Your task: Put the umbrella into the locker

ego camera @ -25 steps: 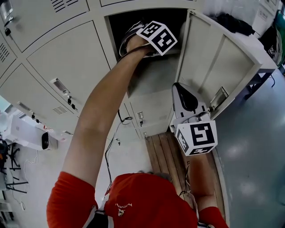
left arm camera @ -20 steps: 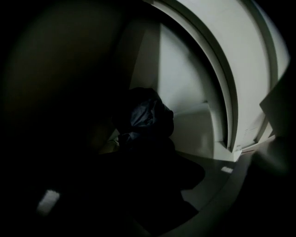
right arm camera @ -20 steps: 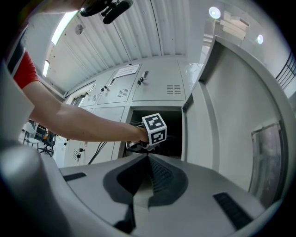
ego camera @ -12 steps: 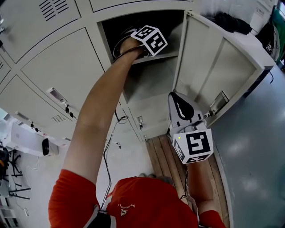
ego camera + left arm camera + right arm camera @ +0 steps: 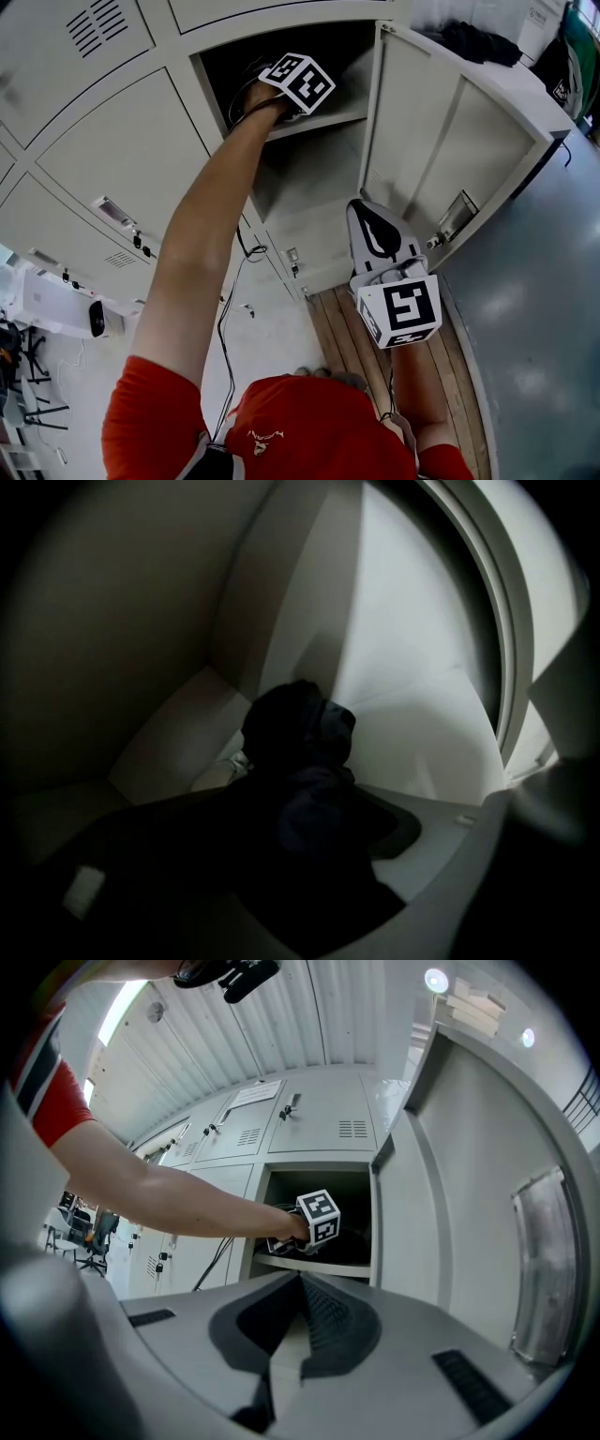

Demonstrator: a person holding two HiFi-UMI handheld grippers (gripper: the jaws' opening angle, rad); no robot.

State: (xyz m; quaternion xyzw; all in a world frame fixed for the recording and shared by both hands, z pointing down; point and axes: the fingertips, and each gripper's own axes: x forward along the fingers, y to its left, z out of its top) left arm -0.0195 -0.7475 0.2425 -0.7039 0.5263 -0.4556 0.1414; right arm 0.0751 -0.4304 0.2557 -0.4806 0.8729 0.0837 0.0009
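The umbrella (image 5: pixel 300 752) is a dark folded bundle lying inside the open locker compartment (image 5: pixel 323 117). My left gripper reaches into that compartment, and only its marker cube (image 5: pixel 298 82) shows in the head view. In the left gripper view the umbrella lies between the jaws, which are opening; the grey right finger (image 5: pixel 450 874) stands clear of it. The left finger is lost in the dark. My right gripper (image 5: pixel 373 220) hangs in front of the lockers, below the compartment, shut with nothing in it.
The compartment's door (image 5: pixel 450 141) stands swung open to the right. Closed locker doors (image 5: pixel 131 141) fill the left side and the row below. A cable (image 5: pixel 234 281) hangs down the locker fronts. Wooden boards (image 5: pixel 342 323) lie on the floor under the lockers.
My left gripper has pushed a little deeper into the compartment. The right gripper has stayed about where it was.
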